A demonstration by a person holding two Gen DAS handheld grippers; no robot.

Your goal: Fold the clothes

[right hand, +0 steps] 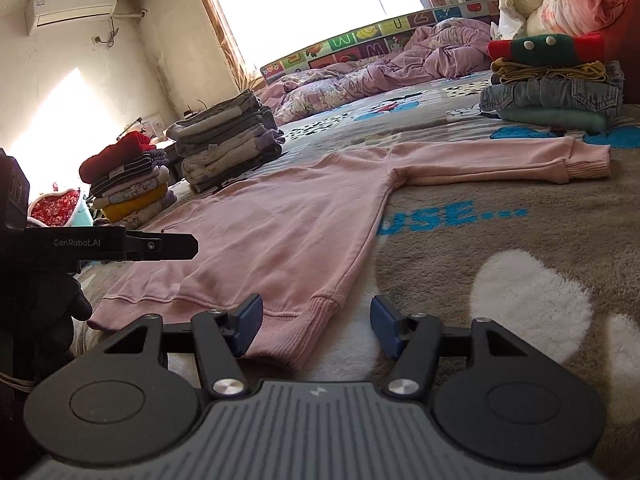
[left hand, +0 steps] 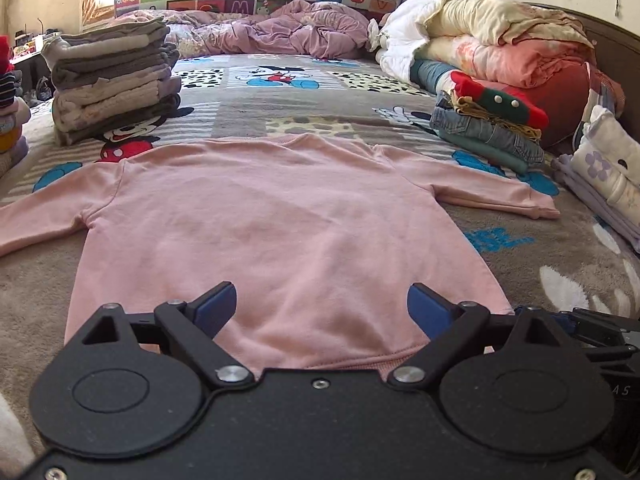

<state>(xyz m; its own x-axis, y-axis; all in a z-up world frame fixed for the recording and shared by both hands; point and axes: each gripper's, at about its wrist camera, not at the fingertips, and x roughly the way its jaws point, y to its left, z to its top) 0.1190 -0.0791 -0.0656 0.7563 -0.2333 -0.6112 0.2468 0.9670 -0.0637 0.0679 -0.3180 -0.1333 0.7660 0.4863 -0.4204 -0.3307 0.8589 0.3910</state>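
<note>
The pink sweater point(left hand: 280, 220) lies flat on the bed, running away ahead of the wide-open, empty left gripper point(left hand: 322, 306) over its hem, while the half-open right gripper point(right hand: 316, 320) (empty too) sits nearest the hem corner.

The pink sweatshirt point(left hand: 280, 220) loses its left cuff past the left-wrist view's edge, its hem lies partly behind the left gripper point(left hand: 322, 310), and the clothes pile point(left hand: 10, 120) is cropped.
</note>
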